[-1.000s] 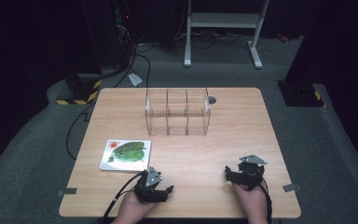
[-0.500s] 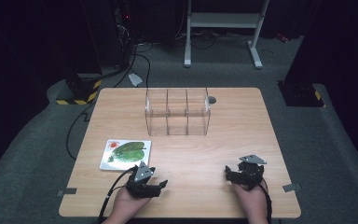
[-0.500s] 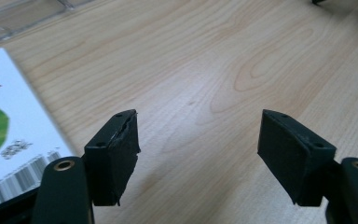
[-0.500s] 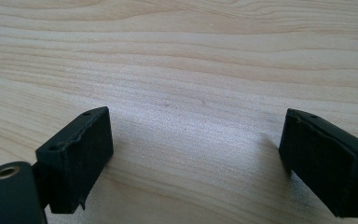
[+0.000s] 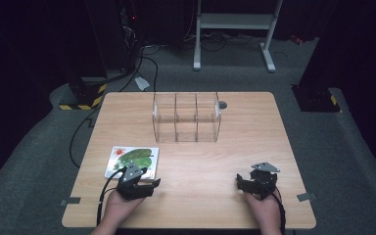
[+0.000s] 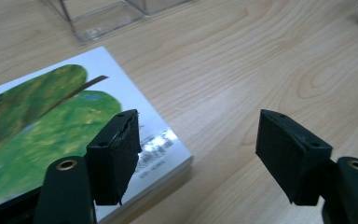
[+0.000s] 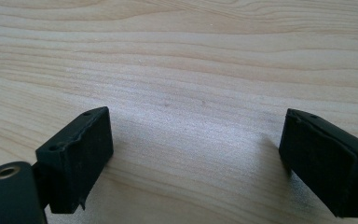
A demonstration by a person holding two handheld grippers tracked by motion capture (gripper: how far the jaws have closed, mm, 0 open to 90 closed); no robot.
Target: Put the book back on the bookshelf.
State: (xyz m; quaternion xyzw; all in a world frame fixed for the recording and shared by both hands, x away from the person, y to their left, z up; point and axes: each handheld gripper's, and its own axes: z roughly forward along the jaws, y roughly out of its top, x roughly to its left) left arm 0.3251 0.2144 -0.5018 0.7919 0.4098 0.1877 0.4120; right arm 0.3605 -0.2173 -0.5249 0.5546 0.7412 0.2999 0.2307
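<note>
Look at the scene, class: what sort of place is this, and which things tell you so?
Probably a lab or recording room, not a home: a bare wooden table on grey carpet, dark surroundings, loose cables on the floor, and yellow-black hazard tape beside the table.

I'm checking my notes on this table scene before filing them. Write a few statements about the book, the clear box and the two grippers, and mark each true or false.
1. The book lies flat on the table. True.
2. The left gripper is clamped on the book. False: its jaws are apart, just closing a little, near the book's corner, gripping nothing.
3. The clear box has dividers inside. True.
4. The right gripper holds a cup. False: its open jaws have bare wood between them.
5. The book is inside the clear box. False: it lies apart, nearer the person.
</note>
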